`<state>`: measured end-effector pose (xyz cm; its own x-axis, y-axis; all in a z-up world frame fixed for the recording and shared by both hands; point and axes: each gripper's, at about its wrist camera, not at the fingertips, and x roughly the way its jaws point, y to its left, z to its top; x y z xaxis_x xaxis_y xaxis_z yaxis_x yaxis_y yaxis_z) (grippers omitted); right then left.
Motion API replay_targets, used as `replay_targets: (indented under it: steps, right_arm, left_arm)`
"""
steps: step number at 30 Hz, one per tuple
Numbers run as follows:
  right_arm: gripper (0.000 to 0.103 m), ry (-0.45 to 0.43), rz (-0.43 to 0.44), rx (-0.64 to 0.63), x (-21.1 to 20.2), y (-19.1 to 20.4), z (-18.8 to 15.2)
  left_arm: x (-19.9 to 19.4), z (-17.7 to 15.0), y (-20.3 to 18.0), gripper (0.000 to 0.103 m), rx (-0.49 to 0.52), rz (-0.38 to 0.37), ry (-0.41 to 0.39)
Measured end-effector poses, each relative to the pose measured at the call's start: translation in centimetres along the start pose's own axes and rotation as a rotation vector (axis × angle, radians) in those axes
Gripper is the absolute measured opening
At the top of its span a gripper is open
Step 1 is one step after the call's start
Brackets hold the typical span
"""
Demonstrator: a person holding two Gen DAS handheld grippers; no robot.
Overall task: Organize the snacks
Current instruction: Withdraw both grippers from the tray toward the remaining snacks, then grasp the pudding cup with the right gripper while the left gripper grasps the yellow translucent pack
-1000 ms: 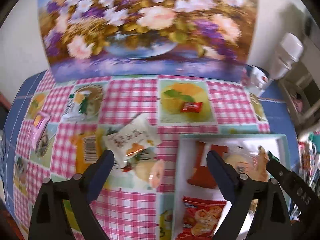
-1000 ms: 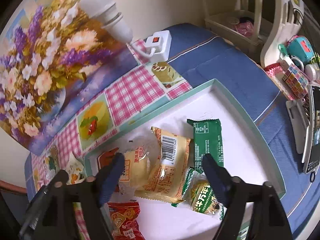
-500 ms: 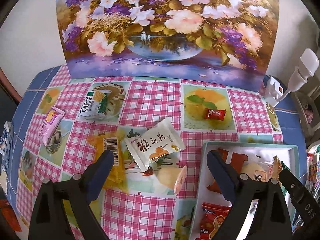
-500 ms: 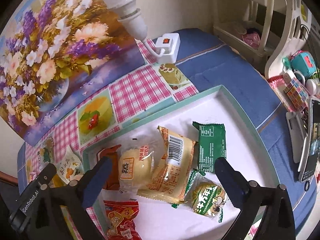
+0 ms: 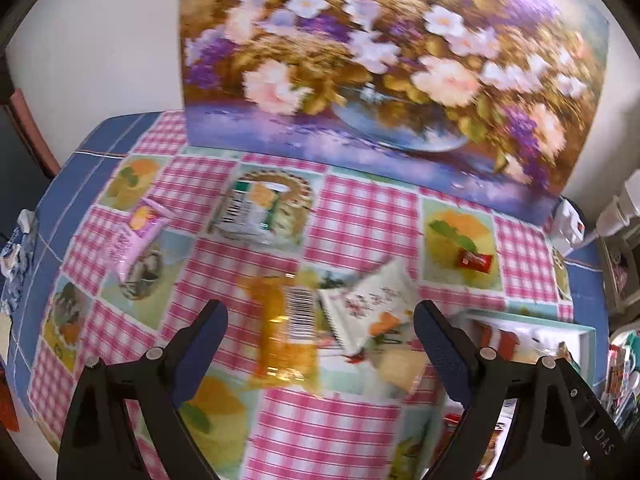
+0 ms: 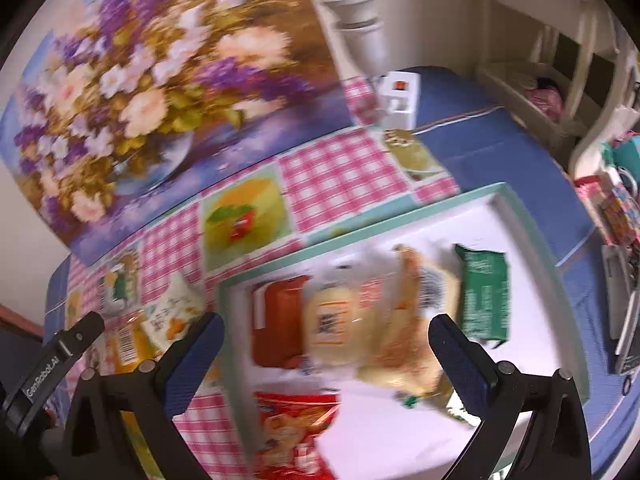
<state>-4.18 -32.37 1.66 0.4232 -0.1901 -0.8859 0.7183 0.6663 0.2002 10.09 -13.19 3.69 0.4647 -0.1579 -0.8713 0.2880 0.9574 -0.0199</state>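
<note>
Both frames motion-blurred, so fine detail is soft.

Left gripper: fingers spread wide, holding nothing, hanging above pink-check tablecloth. Between its fingers in view: orange-yellow clear-film snack pack w/ barcode, long axis running roughly away from the gripper, barcode end on the far side. Just to its right, touching/overlapping: white snack sachet w/ serrated edge and orange print, lying diagonal, one corner pointing up-right.

Farther back on cloth: pink sachet at left, tilted diagonal; white/green pack mid, long axis approx. front-to-back; small red candy wrapper at right, lying crosswise. All well apart from each other.

Right gripper: fingers spread wide too, nothing held, over white shallow box w/ teal rim. Inside box: dark-green pack at right, long axis front-to-back; pale yellow bun in clear wrap; tan/yellow pack overlapping bun; orange-red carton-shaped item at left; red printed bag near front edge. Flower painting stands upright at the table's back edge.
</note>
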Motion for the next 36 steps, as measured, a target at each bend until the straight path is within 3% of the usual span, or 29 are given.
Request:
replay_targets:
  steps: [7, 21, 30, 36]
  right_arm:
    - [0.103, 0.038, 0.067, -0.105, 0.4, 4.7, -1.5]
    - [0.103, 0.059, 0.173, -0.237, 1.3, 11.7, -3.9]
    - [0.103, 0.087, 0.153, -0.291, 3.5, 12.8, -5.0]
    - [0.089, 0.108, 0.128, -0.296, 4.9, 12.6, -5.3]
  left_arm:
    - [-0.7, 0.3, 5.1, 0.094, -0.079, 0.035, -0.025]
    - [0.0, -0.4, 13.0, 0.094, -0.261, 0.0, -0.021]
    - [2.1, -0.7, 12.8, 0.094, -0.281, -0.053, 0.035]
    - [3.8, -0.8, 11.0, 0.094, -0.25, -0.098, 0.086]
